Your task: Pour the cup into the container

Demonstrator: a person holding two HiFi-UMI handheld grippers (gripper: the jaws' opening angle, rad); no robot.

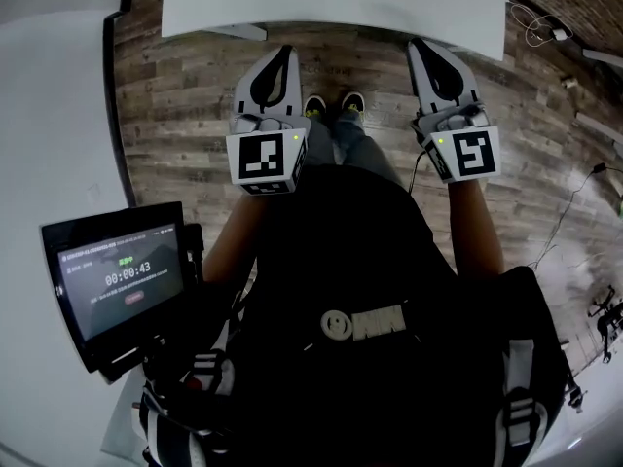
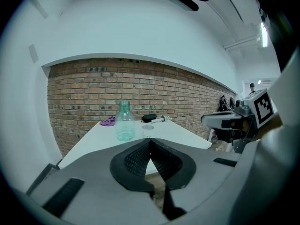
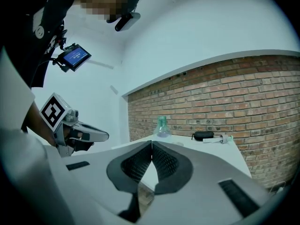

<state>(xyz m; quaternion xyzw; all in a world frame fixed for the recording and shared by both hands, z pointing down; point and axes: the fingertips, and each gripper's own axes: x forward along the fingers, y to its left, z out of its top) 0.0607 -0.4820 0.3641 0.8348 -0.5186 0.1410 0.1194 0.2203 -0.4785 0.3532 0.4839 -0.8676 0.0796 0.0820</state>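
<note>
The step in hand looks like the approach, since both tools are held well short of the desk. The left hand-held gripper has its jaws pressed together on nothing. The right hand-held gripper is closed and empty in the same way.

To do this well, the person should probably come up to the desk's near edge first. One pair of jaws then needs to spread before it reaches the cup. The container, a clear greenish bottle, stands upright near the middle of the desk. Its neck is narrow, so the pour likely calls for a slow tilt right over the mouth, with the other hand-held gripper steadying the bottle. The small clear cup stands just beside the bottle, on its right in the left gripper view. It looks light and smooth, so a gentle grip around its middle seems safest. Whether it holds anything cannot be told.

The room has a long brick wall under a white upper wall, and a wooden plank floor. The white desk is mostly bare. A black case and a purple thing lie towards its far end.
</note>
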